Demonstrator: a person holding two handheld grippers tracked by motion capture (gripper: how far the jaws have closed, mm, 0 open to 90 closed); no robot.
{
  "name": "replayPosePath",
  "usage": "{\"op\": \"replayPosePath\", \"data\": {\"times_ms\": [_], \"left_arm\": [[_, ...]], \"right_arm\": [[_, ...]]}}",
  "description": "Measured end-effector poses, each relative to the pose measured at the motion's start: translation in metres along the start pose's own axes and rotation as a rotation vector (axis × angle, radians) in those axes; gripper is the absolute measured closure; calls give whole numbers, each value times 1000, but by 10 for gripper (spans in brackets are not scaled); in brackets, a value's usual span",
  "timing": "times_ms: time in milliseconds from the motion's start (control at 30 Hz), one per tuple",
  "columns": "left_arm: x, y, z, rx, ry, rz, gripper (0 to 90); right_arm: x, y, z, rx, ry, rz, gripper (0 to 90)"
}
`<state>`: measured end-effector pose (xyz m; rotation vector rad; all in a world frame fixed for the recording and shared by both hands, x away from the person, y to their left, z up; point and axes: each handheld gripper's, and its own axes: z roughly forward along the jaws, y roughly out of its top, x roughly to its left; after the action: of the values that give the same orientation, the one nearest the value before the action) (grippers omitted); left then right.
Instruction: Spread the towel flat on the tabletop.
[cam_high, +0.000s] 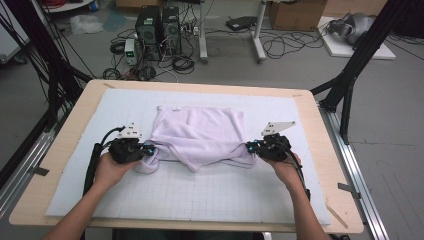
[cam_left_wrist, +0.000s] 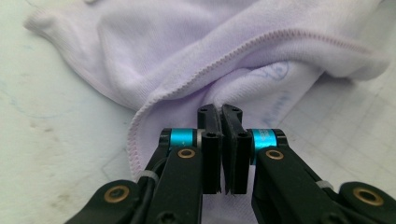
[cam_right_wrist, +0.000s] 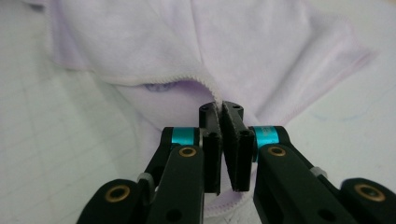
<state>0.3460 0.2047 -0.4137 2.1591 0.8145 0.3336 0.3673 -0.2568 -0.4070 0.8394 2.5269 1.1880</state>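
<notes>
Soft lilac knit, hemmed with a zigzag stitch, is pinched between the black fingers of the left gripper and of the right gripper, each clenched on an edge of the garment. Beyond the fingers it lies rumpled on the pale gridded mat covering the wooden surface.

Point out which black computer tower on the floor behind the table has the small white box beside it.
The left tower: the white box stands at its lower left, while the right tower has only cables by it.
</notes>
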Motion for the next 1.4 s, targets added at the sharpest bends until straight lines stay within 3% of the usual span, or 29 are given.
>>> {"op": "replayPosePath", "data": {"times_ms": [100,200,300,467,633,767,933,1100,1200,1267,1400], "left_arm": [[-2,-4,-7,-14,-17,7,791],[-1,-8,-21,-41,-9,-8,645],[1,-11,-30,-41,-12,-24,527],[1,-20,-36,-29,-14,-20,465],[6,-33,-18,28,-41,-64,491],[5,-36,-6,48,-77,-39,658],[2,-34,0,45,-81,-11,801],[1,-34,0,39,-74,-4,858],[2,-33,-4,14,-90,-9,847],[2,-32,-9,-10,-90,-22,746],[5,-31,-20,-29,-64,-33,585]], "right_arm": [[-2,-4,2,13,11,34,748],[7,-1,-9,-34,10,17,661],[23,4,-16,-71,31,-25,640],[49,16,-11,-119,72,-71,586],[82,30,26,-107,176,-120,559],[98,37,56,-93,247,-131,555],[110,42,79,-92,292,-133,552],[116,42,97,-51,302,-136,599],[119,40,107,10,301,-167,715],[121,39,110,37,315,-179,840],[120,40,106,26,334,-194,870]]}}
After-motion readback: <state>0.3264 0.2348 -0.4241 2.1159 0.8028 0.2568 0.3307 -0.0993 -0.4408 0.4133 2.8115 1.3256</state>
